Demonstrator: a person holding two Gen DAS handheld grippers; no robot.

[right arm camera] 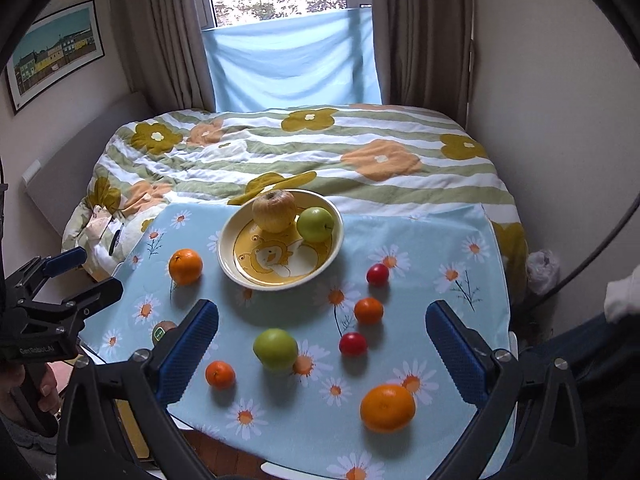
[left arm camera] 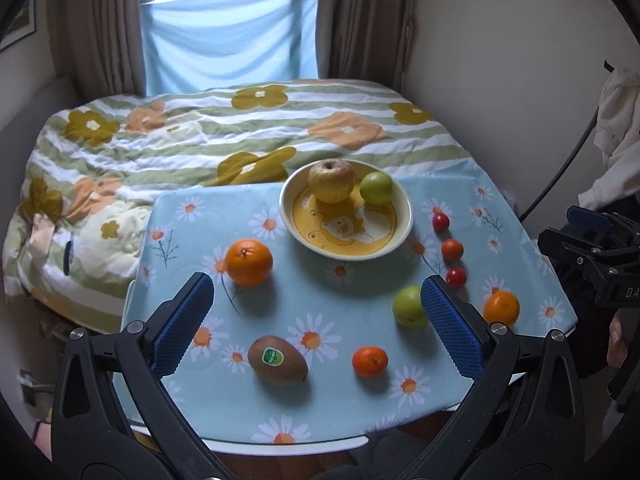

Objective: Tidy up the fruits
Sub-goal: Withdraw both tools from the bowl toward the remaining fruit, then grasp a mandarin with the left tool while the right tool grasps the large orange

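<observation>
both tools hover over the near edge of the table (left arm camera: 560, 320), nothing in either one. my left gripper (left arm camera: 316, 320) has its blue pads (left arm camera: 184, 320) spread wide apart; my right gripper (right arm camera: 322, 344) is spread the same way.

bowl (right arm camera: 230, 272) sits at the far middle of the cloth and already holds the yellow apple (right arm camera: 274, 210) and 1 green apple (right arm camera: 316, 224). everything else is loose on the cloth.

key relation: the kiwi (left arm camera: 277, 360) lies just ahead of my left tool, between the pads and nearer the left one, long axis running roughly left-right across the opening. so left is the nearer tool for it; from the right wrist view it's mostly hidden behind my left finger. big orange (left arm camera: 249, 262) is further out, ahead-left.

right tool is closer to the loose green apple (right arm camera: 276, 350), sitting ahead between its pads, and the near orange (right arm camera: 387, 408), low and to the right.

my guess: left takes the kiwi, straight forward and down.
</observation>
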